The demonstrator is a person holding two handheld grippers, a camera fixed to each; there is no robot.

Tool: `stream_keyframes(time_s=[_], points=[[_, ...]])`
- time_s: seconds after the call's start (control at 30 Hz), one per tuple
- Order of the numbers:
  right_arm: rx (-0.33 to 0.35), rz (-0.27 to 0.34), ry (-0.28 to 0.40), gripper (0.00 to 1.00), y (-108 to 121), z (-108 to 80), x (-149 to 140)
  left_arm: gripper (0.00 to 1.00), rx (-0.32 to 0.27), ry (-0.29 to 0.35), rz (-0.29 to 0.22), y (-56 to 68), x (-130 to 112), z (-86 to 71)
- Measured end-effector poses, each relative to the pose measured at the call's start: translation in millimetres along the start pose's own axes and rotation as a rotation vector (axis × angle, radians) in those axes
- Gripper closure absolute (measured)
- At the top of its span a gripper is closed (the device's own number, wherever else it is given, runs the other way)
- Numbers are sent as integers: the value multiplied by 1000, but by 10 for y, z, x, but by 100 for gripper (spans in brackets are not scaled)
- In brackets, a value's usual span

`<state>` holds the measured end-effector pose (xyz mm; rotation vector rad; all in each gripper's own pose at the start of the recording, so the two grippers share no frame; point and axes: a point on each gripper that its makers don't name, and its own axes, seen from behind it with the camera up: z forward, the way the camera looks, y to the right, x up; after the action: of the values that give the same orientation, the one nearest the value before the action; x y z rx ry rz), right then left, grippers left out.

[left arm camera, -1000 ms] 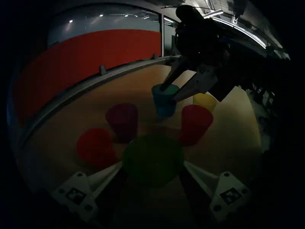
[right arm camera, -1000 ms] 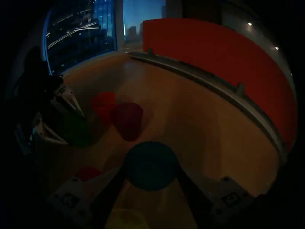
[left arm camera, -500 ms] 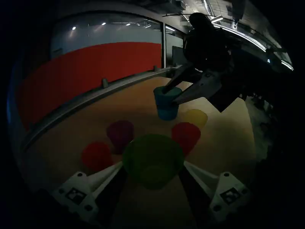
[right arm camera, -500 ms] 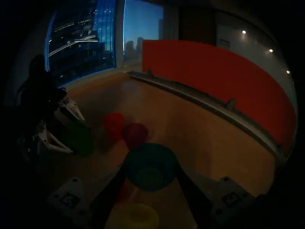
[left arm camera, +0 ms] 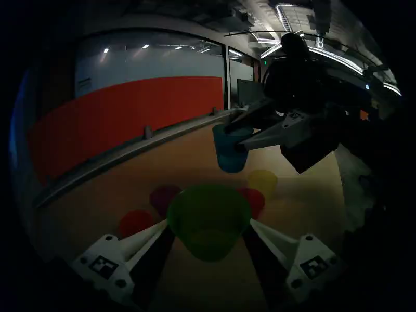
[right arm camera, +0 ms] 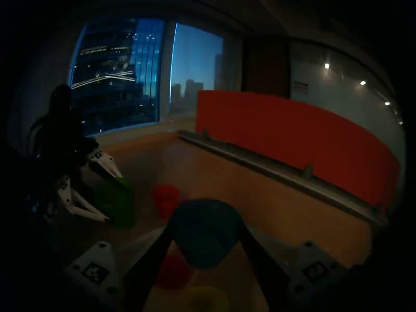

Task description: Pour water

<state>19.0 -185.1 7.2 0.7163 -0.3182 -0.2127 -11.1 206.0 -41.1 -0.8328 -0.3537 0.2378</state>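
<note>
My left gripper is shut on a green cup, held upright above the wooden table. Farther off, my right gripper holds a blue cup in the air, also upright. In the right gripper view, that blue cup sits between the fingers of my right gripper, and my left gripper with the green cup hangs at the left. On the table below stand a purple cup, two red cups and a yellow cup. The light is too dim to show any water.
A red partition with a grey rail runs along the table's far side. In the right gripper view a large window lies beyond the table. A person's dark shape stands behind the right gripper.
Both grippers have risen with their cups. The blue cup has left the table, and the cups standing on it now look smaller and lower in both views.
</note>
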Motion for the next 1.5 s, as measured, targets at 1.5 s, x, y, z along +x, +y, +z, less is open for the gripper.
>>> stream_keyframes(time_s=[1.5], points=[[-42,64,319,8,-142,-304,543,15,-10,267,-27,75,687,-177]])
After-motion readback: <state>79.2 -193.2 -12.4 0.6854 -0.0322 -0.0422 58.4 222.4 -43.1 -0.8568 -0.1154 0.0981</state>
